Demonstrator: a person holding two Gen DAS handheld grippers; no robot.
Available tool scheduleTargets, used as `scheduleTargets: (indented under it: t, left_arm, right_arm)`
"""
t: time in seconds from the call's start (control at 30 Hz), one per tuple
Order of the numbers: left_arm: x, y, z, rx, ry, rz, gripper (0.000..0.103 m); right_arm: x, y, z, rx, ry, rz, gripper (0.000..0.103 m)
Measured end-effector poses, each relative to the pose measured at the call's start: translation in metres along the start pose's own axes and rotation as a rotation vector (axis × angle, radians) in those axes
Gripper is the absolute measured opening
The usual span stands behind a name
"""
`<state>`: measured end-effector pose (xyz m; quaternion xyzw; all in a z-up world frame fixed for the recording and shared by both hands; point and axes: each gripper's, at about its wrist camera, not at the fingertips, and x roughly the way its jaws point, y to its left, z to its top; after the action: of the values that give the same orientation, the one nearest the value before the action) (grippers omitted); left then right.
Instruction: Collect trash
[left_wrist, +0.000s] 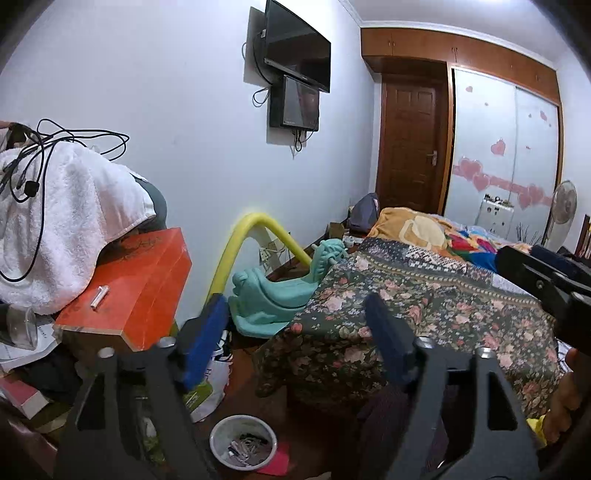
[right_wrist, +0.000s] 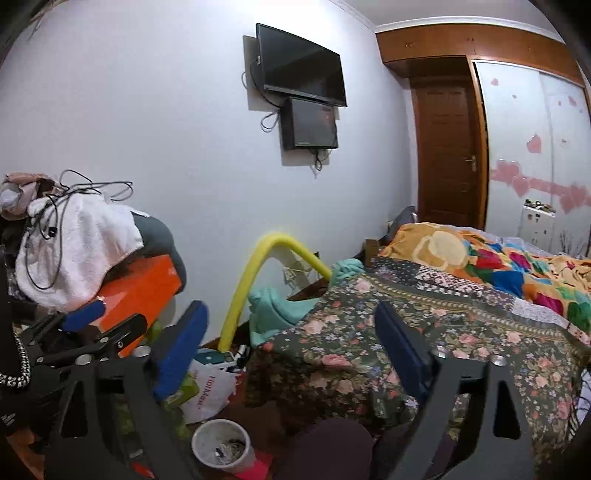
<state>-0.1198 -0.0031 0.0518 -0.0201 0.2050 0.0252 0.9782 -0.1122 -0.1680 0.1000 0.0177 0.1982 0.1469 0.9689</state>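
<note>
Both tools are hanging in the air near the bed, and both are spread wide apart and holding nothing. The left tool (left_wrist: 295, 325) is pointing over the corner of the dark flowery bedspread (left_wrist: 424, 302). The right tool (right_wrist: 291, 332) is pointing the same way.

Down on the floor, near and a little left, a small round white bin (left_wrist: 243, 441) is standing with bits of paper and scraps inside. A white plastic bag (right_wrist: 212, 391) and a flat pink scrap (left_wrist: 275, 461) are lying on the floor beside it. A small white stick (left_wrist: 99, 297) is sitting on the orange box (left_wrist: 133, 291) at the left.

Some trash is in the bin. Loose bits are lying around it.
</note>
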Motion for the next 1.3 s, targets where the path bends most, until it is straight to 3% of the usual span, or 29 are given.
scheduleTargets:
  t: [0.03,0.17,0.6,1.3]
  left_arm:
    - [-0.001,0.000,-0.002,-0.003,-0.001,0.002,0.092]
    - [-0.002,-0.003,-0.005,0.007,0.000,-0.004,0.094]
    - [0.000,-0.011,-0.016,0.019,0.040,0.011,0.095]
    - [0.003,-0.014,-0.017,0.026,0.044,0.027,0.100]
  right_arm:
    - [-0.001,-0.001,-0.001,0.002,0.000,-0.014,0.103]
    - [-0.002,-0.005,-0.004,0.005,-0.007,-0.058,0.103]
    - [0.004,-0.014,-0.009,0.032,0.066,-0.011,0.103]
    - [0.013,-0.015,-0.011,0.014,0.111,-0.026,0.103]
